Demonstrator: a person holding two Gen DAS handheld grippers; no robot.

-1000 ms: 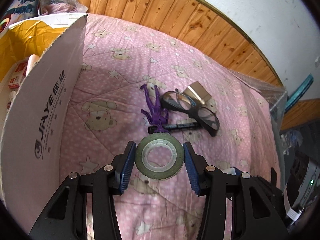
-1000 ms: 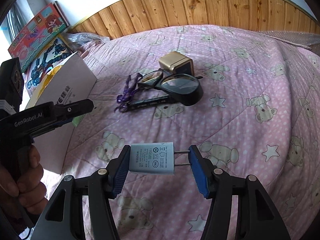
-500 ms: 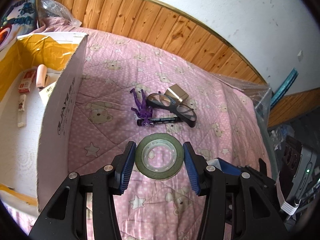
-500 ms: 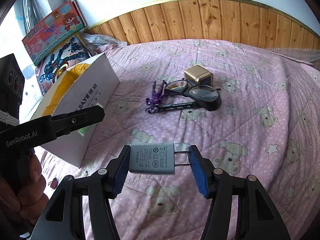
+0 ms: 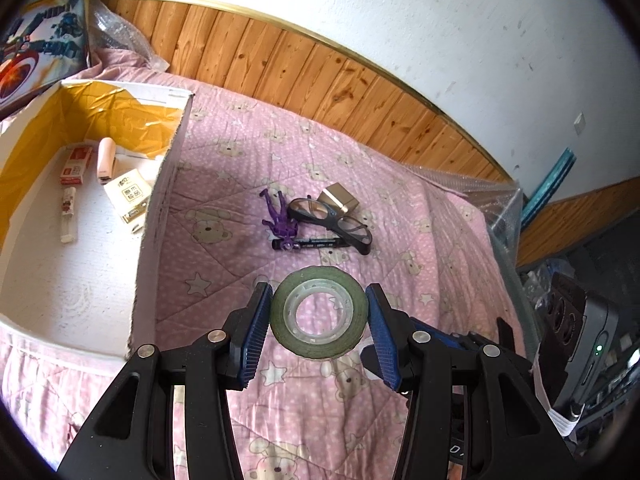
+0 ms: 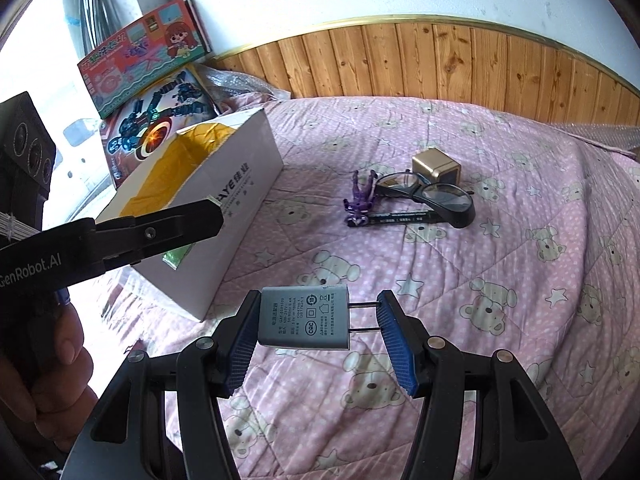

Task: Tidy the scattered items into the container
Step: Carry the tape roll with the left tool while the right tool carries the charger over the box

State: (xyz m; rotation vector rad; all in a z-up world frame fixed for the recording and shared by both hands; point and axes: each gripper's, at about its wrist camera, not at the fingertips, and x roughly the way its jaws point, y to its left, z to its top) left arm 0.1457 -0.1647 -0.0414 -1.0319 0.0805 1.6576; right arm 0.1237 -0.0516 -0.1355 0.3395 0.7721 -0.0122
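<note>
Both grippers carry an item above the pink quilt, with the box off to the left.

The left gripper [image 5: 319, 322] has its jaws spread wide and pressed on a roll of green tape [image 5: 319, 312], held flat between the blue pads. The right gripper [image 6: 318, 334] is likewise wide, clamped on a grey charger [image 6: 305, 317]: its body against the left pad, its two prongs against the right. The white box [image 5: 158, 216] with yellow lining lies ahead and left of both grippers, open, with a few small packets inside. Further ahead on the quilt [image 6: 500, 264], well beyond the fingertips, lie a purple figure [image 6: 360, 198], a black pen [image 6: 400, 218], glasses [image 6: 436, 194] and a gold cube [image 6: 436, 165], bunched together.
</note>
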